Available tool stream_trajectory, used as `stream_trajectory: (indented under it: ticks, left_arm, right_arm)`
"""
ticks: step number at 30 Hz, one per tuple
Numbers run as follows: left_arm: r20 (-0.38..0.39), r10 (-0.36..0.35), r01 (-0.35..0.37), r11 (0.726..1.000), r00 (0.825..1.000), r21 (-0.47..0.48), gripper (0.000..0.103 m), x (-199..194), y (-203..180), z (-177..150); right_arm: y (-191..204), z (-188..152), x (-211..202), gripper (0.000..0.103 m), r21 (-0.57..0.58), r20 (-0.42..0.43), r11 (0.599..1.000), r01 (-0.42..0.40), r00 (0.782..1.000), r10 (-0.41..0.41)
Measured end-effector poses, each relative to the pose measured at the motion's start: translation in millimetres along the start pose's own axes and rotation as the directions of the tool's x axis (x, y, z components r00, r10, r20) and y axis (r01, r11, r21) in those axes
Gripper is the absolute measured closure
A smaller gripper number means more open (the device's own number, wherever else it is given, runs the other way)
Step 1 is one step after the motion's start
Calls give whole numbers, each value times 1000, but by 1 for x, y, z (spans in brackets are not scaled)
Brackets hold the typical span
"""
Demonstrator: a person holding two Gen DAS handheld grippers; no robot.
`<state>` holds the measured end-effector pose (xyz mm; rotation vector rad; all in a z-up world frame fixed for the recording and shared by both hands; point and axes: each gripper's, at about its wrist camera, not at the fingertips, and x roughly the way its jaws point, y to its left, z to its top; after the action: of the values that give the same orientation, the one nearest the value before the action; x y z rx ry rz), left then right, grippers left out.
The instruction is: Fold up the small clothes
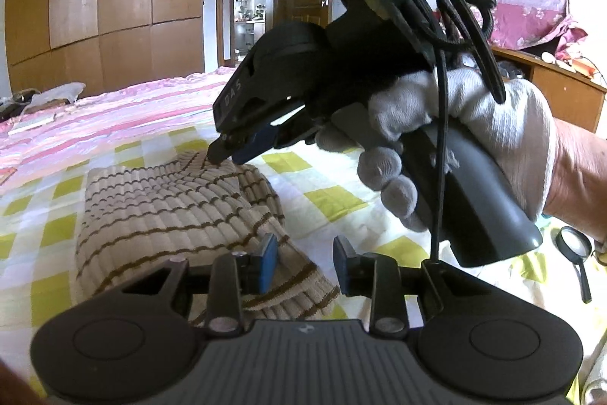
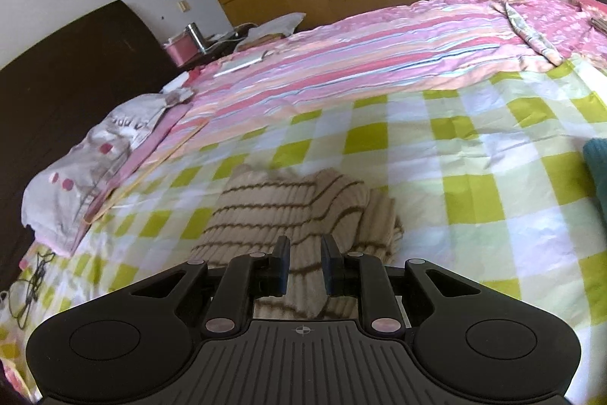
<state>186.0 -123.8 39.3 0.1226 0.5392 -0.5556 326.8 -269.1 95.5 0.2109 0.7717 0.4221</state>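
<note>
Lying mid-frame on the checked bedsheet (image 2: 474, 154), the striped sweater (image 1: 170, 211) was bunched, partly folded. Right gripper (image 1: 237, 148) looked nearly closed at the sweater's top edge; whether it pinched cloth I couldn't tell. Left gripper (image 1: 305, 264) sat open over the lower hem, holding nothing. Best move, probably: grab both edges, fold flat, square corners. Magnifier (image 1: 574, 247) at lower right.

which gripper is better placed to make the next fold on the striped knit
Right. The right gripper already touches the striped knit's far edge, tips close together. The left gripper hovers open at the near edge, gripping nothing.
</note>
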Motion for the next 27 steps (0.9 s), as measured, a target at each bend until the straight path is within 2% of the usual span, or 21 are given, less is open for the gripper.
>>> stream_trajectory:
  ticks: [4, 7, 10, 13, 17, 22, 25, 27]
  left_arm:
    - [2, 13, -13, 1000, 1000, 16, 66, -13, 1, -3]
    - [11, 30, -30, 1000, 999, -9, 66, -24, 12, -3]
    - [18, 51, -50, 996, 999, -75, 65, -32, 30, -2]
    - [21, 102, -99, 987, 995, -123, 65, -31, 49, -1]
    - [-26, 158, -160, 966, 987, -205, 65, -16, 76, -2]
    - [-112, 170, -190, 959, 979, -209, 65, 4, 90, -12]
    - [-111, 173, -191, 964, 979, -185, 65, 2, 83, -12]
    - [-102, 169, -186, 964, 980, -189, 65, -1, 81, -9]
  right_arm:
    - [4, -7, 0, 83, -12, -9, 999, -41, 999, 41]
    - [7, -16, 3, 84, -35, -38, 997, -66, 997, 64]
    - [3, -25, 6, 84, -47, -69, 998, -52, 996, 49]
    - [-3, -36, 8, 96, -29, -95, 999, -26, 995, 23]
    - [-4, -49, 7, 96, -44, -93, 999, 0, 996, -4]
    - [-8, -57, 3, 97, -29, -77, 999, 15, 997, -17]
    - [-1, -55, -2, 96, -49, -70, 998, 48, 996, -51]
    - [5, -54, -10, 90, -58, -53, 997, 55, 997, -58]
